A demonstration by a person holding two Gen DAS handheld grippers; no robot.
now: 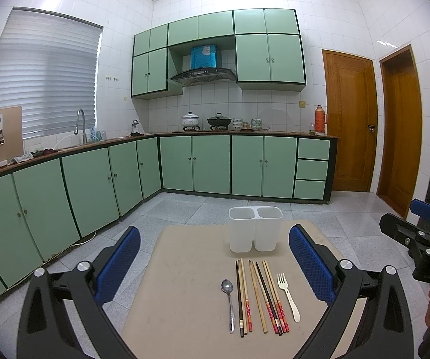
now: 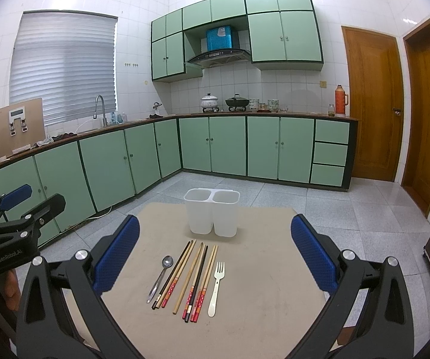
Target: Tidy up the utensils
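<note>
I count one spoon [image 1: 229, 299], one fork [image 1: 288, 296] and seven chopsticks [image 1: 260, 296] on my desk [image 1: 185, 284]. One holder [image 1: 255, 229] (two compartments) stands mid-frame. Both tongs, left [image 1: 215, 269] and right [image 2: 215, 257], gape apart.

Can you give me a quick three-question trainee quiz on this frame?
1. True or false: the white two-part holder already has utensils in it.
2. Which lies at the left end of the row on the table? A) fork B) spoon C) chopsticks
3. Fill in: both the left gripper and the right gripper are ____ and hold nothing.

Key:
1. False; both parts look empty.
2. B; the spoon is leftmost, the chopsticks lie in the middle, the fork rightmost.
3. open
</note>
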